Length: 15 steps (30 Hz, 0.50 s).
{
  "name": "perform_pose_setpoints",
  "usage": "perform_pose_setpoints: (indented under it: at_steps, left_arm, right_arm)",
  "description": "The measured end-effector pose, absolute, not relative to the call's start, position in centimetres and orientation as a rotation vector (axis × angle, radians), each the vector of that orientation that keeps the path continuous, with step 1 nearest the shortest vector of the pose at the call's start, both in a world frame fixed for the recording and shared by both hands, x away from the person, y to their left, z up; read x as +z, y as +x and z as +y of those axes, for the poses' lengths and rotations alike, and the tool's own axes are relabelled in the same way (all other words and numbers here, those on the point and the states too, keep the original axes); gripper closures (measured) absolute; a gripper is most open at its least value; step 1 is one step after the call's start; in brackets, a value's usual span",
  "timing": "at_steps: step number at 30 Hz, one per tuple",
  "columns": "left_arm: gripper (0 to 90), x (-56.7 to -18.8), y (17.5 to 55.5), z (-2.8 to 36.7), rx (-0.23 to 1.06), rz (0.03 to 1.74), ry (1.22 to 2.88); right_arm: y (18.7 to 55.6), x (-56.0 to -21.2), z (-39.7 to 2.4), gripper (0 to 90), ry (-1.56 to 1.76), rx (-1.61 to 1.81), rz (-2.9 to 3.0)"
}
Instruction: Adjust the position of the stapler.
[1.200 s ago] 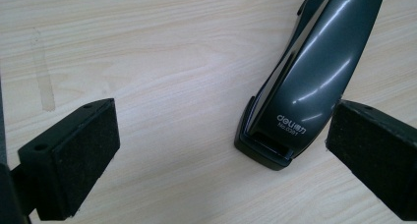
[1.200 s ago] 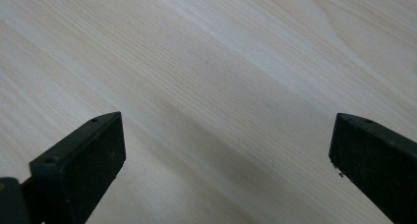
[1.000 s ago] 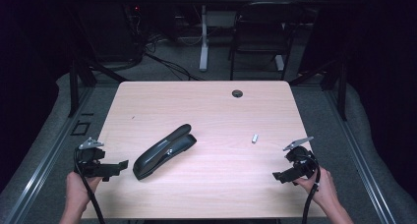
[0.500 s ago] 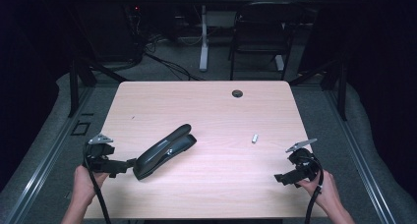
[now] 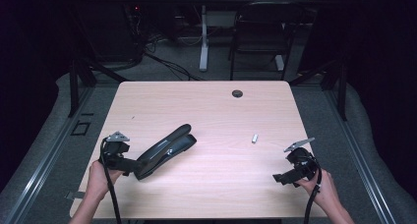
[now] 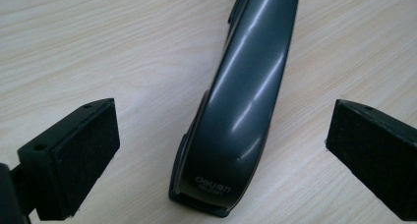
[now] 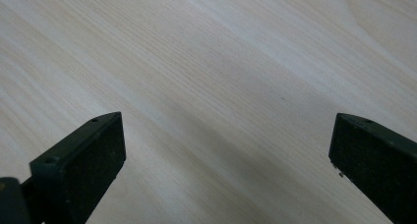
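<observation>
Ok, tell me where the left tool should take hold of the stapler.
Probably at the rear end of the stapler, coming from the near-left side: that narrow end already lies between the left tool's open jaws, flat on the table.

bright table, dark, perhaps underexposed surroundings

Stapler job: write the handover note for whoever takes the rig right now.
Left tongs: open, jaws either side of the stapler's rear end, not closed on it.
Right tongs: open, over bare table near the front right edge, holding nothing.
Stapler lies flat, front left of the table, lengthwise between the left jaws.
Small silver piece lies loose, right of centre.
Done: left approach.
Left: close on the stapler and lift, probably.
</observation>
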<state>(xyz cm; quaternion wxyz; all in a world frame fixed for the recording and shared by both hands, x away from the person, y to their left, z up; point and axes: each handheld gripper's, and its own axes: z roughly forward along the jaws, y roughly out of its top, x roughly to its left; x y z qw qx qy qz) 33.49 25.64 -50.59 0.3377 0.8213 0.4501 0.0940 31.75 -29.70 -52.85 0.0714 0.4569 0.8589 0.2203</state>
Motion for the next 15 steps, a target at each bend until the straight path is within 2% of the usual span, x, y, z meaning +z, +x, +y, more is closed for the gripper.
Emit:
perform_pose_setpoints:
  at_steps: [8, 15]
  left_arm:
    - [0.0, -49.9, 34.4, 24.2, 0.313, 1.113, 2.128]
    - [0.0, -50.5, 35.6, 23.0, 0.263, 1.085, 2.178]
  right_arm:
    - [32.1, -53.3, -29.2, 0.2, 1.359, 0.635, 2.612]
    - [32.1, -53.2, -29.2, 0.5, 1.357, 0.646, 2.613]
